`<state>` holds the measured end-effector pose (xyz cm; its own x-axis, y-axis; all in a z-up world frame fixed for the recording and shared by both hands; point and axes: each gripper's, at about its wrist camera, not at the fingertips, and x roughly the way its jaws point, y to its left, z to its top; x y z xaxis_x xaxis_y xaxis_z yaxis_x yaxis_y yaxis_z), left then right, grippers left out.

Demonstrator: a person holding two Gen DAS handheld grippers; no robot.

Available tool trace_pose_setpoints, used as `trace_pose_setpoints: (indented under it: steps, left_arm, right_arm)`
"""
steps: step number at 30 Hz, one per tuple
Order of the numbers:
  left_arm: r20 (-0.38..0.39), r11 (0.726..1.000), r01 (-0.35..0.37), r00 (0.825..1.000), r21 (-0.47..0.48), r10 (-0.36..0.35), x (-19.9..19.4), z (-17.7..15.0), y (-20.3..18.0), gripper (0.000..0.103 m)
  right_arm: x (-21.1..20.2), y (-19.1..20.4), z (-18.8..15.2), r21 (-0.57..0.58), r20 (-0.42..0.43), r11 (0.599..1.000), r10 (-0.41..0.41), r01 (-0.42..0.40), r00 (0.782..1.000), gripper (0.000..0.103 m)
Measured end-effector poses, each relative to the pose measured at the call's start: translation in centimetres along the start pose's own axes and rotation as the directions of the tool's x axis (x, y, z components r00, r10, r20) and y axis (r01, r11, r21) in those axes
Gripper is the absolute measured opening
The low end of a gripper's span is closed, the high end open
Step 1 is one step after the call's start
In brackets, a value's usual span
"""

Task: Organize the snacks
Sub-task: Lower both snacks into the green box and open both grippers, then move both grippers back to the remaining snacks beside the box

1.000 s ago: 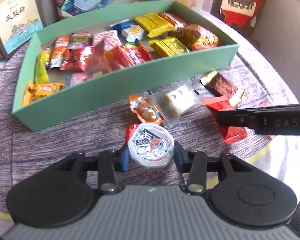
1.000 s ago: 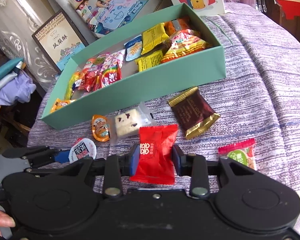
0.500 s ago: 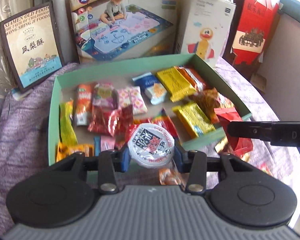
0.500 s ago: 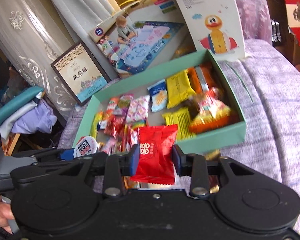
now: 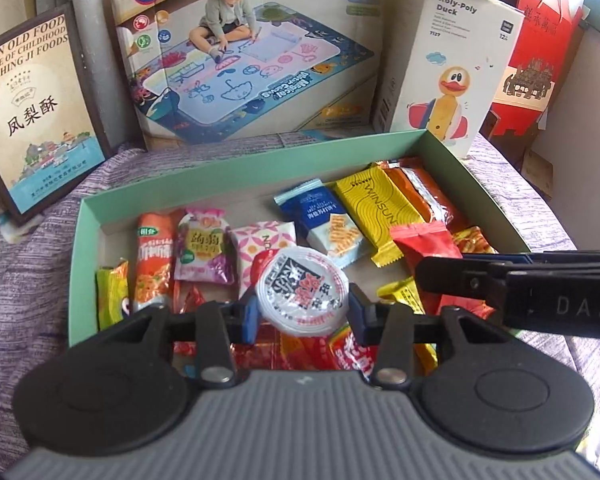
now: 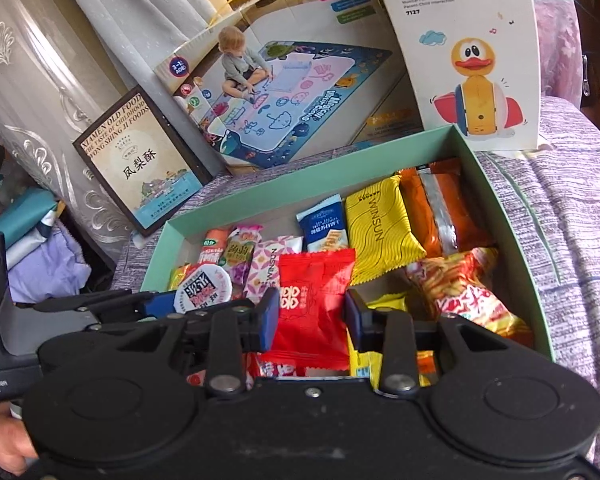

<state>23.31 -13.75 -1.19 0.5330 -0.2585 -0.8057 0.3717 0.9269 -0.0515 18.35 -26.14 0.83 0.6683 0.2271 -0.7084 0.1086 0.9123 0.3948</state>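
Left wrist view puts one green box (image 5: 236,168) across the middle of the frame, resting on a purple woven cloth (image 5: 28,288). We cannot give a full count of the snacks inside, since the tools hide the near part. Among those we can name are two yellow packets, the larger one (image 5: 374,206) printed WINSUN, one blue and white packet (image 5: 324,220), one pink patterned packet (image 5: 260,240), one purple packet (image 5: 204,246) and one orange stick packet (image 5: 152,264).

At lower centre our left gripper (image 5: 302,306) stands at a medium width, its blue pads pressed on either side of one round sealed jelly cup (image 5: 302,290), which hangs over the box. From the right edge our right gripper (image 5: 452,276) reaches in, side on, with one red packet (image 5: 424,242) showing above it.

In the right wrist view, that same right gripper (image 6: 311,316) is narrowed around the red packet (image 6: 314,304), both pads touching its sides, held above the near middle of the green box (image 6: 492,208). The left gripper (image 6: 172,302) enters from the left with the jelly cup (image 6: 202,288).

Behind the box, along the top of both views, we count three cartons standing upright: one pineapple cake box (image 6: 140,168), one drawing mat box (image 6: 284,92) and one Roly-Poly Duck box (image 6: 460,48).
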Motion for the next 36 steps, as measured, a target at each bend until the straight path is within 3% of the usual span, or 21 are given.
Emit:
trace_pose_setpoints:
  steps: [1,2,3,4,5,6,15,36]
  left_arm:
    - [0.0,1.0,-0.008,1.0,-0.004,0.008,0.2,0.1,0.0,0.046]
    - [0.0,1.0,-0.023,1.0,-0.009,0.023,0.3,0.1,0.0,0.06]
    - [0.0,0.999,-0.042,0.999,-0.017,0.042,0.5,0.1,0.0,0.083]
    - [0.007,0.998,-0.063,0.998,-0.026,0.064,0.5,0.1,0.2,0.092]
    - [0.015,0.996,-0.083,0.996,-0.029,0.084,0.4,0.0,0.2,0.101]
    - [0.019,0.995,-0.094,0.995,-0.029,0.095,0.3,-0.1,0.2,0.102]
    - [-0.001,0.996,-0.084,0.996,-0.034,0.084,-1.0,-1.7,-0.3,0.103]
    - [0.04,0.999,-0.043,0.998,-0.018,0.044,-7.9,-5.8,-2.4,0.103]
  right_arm:
    - [0.2,0.0,0.1,0.011,0.002,1.0,0.003,-0.003,1.0,0.037]
    - [0.3,-0.1,0.3,0.027,0.007,1.0,0.009,-0.009,1.0,0.04]
    - [0.4,-0.2,0.4,0.041,0.01,0.999,0.012,-0.013,1.0,0.059]
    - [0.2,-0.3,0.3,0.05,0.024,0.999,0.003,-0.004,1.0,0.083]
    - [-0.1,-0.2,0.3,0.045,0.043,0.999,-0.009,0.007,0.999,0.092]
    - [-0.3,-0.1,0.2,0.037,0.057,0.999,-0.018,0.016,0.998,0.099]
    - [-2.0,0.0,-0.8,0.034,0.068,0.999,-0.039,0.037,0.997,0.103]
    - [-10.0,0.0,-4.9,0.029,0.101,0.999,-0.046,0.043,0.994,0.103]
